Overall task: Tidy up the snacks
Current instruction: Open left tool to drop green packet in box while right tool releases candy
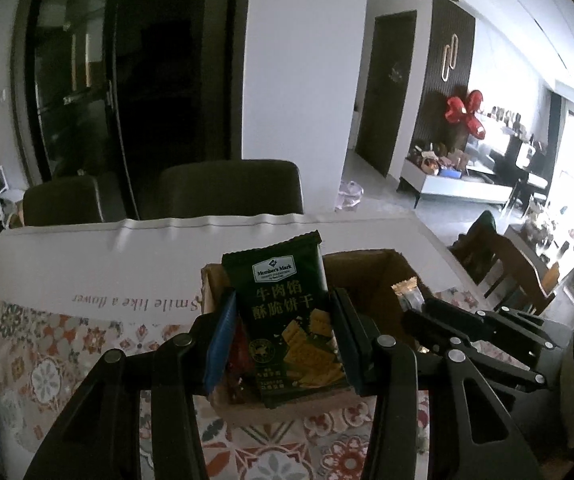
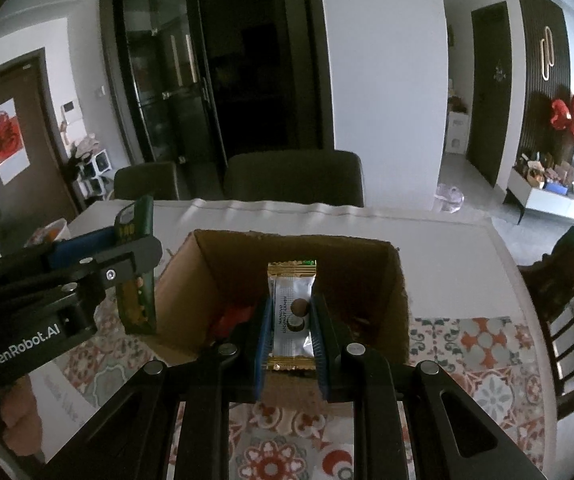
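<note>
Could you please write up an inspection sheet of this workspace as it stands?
Surface: table under a patterned cloth.
Job's things: open cardboard box with snacks inside; green cracker pack; white snack packet.
Clutter: white bowl at the far left edge.
Grippers: left gripper shut on the cracker pack; right gripper shut on the white packet, above the box.
Cables: nothing seen.
Surroundings: chairs behind the table, dark glass doors, red balloon.
</note>
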Action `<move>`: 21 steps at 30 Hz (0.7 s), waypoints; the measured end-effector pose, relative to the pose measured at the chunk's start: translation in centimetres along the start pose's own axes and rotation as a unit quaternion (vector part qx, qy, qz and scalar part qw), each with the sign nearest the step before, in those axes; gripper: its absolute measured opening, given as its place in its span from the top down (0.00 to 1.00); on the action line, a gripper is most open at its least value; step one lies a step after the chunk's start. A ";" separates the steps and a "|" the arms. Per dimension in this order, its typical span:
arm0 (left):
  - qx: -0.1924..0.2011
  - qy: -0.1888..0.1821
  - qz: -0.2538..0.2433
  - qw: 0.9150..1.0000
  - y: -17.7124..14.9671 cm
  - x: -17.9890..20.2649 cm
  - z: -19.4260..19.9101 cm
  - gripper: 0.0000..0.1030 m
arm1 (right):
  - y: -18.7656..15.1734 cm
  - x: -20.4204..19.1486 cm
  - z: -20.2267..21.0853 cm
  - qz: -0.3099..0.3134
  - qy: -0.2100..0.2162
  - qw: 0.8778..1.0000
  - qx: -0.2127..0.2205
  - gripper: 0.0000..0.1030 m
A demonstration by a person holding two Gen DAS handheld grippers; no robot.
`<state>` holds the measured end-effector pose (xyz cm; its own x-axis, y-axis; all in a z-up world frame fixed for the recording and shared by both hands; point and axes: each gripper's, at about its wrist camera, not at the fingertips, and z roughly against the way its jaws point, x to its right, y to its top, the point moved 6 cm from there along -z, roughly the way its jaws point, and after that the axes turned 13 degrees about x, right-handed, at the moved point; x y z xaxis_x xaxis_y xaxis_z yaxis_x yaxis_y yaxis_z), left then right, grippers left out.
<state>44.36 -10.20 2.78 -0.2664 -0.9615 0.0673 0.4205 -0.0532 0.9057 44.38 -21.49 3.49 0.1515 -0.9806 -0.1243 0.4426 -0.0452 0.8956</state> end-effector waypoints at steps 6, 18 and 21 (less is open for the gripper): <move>-0.029 -0.017 -0.002 0.999 -0.9 -0.4 -2.8 0.55 | -0.5 0.3 -2.2 -0.001 -0.001 1.000 -0.014 0.80; -0.007 0.005 -0.043 0.999 -1.8 -0.2 -1.3 0.30 | -1.2 1.7 -1.2 0.022 -0.050 0.999 -0.002 0.54; 0.007 0.002 -0.057 0.998 -2.3 0.5 0.5 0.28 | -1.5 1.9 0.2 0.023 -0.055 0.998 0.002 0.54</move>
<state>42.78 -10.46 0.92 -0.3090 -0.9503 -0.0385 0.3760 -0.1592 0.9128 43.80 -23.34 2.02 0.0723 -0.9967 -0.0357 0.4330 -0.0009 0.9014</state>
